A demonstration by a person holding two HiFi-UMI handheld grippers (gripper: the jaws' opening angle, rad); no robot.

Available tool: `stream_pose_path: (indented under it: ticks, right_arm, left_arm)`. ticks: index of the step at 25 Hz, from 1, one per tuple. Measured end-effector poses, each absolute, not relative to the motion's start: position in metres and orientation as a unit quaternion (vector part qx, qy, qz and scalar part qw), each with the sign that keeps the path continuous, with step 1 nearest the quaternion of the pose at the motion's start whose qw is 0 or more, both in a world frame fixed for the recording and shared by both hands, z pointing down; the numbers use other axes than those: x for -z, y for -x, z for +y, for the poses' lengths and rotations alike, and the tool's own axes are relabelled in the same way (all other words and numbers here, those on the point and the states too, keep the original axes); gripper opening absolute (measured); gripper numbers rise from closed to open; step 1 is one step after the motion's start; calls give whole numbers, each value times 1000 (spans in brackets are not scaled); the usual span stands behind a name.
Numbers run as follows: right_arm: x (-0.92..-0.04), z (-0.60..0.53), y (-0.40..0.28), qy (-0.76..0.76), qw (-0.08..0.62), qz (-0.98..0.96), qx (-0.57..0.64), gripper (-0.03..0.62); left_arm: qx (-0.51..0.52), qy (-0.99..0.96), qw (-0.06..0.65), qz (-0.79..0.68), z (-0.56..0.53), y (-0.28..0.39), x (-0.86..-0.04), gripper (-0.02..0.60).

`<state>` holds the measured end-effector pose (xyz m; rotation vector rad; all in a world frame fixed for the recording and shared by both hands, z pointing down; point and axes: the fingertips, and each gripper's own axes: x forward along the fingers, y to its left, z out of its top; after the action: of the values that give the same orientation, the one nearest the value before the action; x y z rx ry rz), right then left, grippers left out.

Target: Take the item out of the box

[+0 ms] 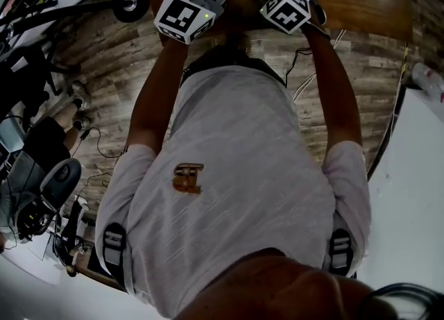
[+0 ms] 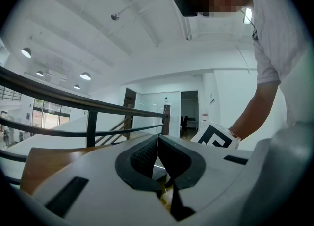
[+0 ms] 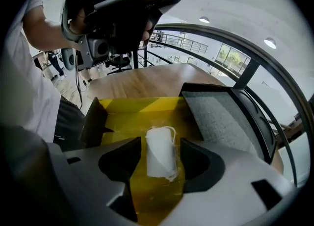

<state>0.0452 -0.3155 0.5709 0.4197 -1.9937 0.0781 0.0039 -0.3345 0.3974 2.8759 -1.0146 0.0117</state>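
The box (image 3: 122,119) stands open on a wooden table (image 3: 142,85), yellow inside, with black flaps and a grey foam-lined lid (image 3: 221,117) folded back to the right. A white rolled item (image 3: 160,154) with a thin cord lies on the yellow bottom. My right gripper (image 3: 161,163) points down into the box, open, with a finger on each side of the item and small gaps showing. My left gripper (image 2: 158,159) is held level and its dark pads meet; whether anything thin is between them is unclear. It also shows above the box's far side as the left gripper (image 3: 120,16).
A dark metal railing (image 3: 245,58) runs behind the table. In the head view the person's torso fills the middle, with both marker cubes (image 1: 184,19) at the top edge. Cables and an office chair (image 1: 41,194) sit on the wood floor to the left, and a white surface (image 1: 416,194) is at the right.
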Motion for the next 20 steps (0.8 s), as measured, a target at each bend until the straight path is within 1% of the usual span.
stream_pose_path:
  ticks: [10,20]
  right_arm:
    - [-583,-317,-43,-163,536,-827,-48,233]
    - [-592,-322,-45,-164,520,-832,-100,232]
  left_arm:
    - [-3,-940,51,-337,-339,6,-402,20]
    - [-8,-938,63,-341,-342,11,-412,20]
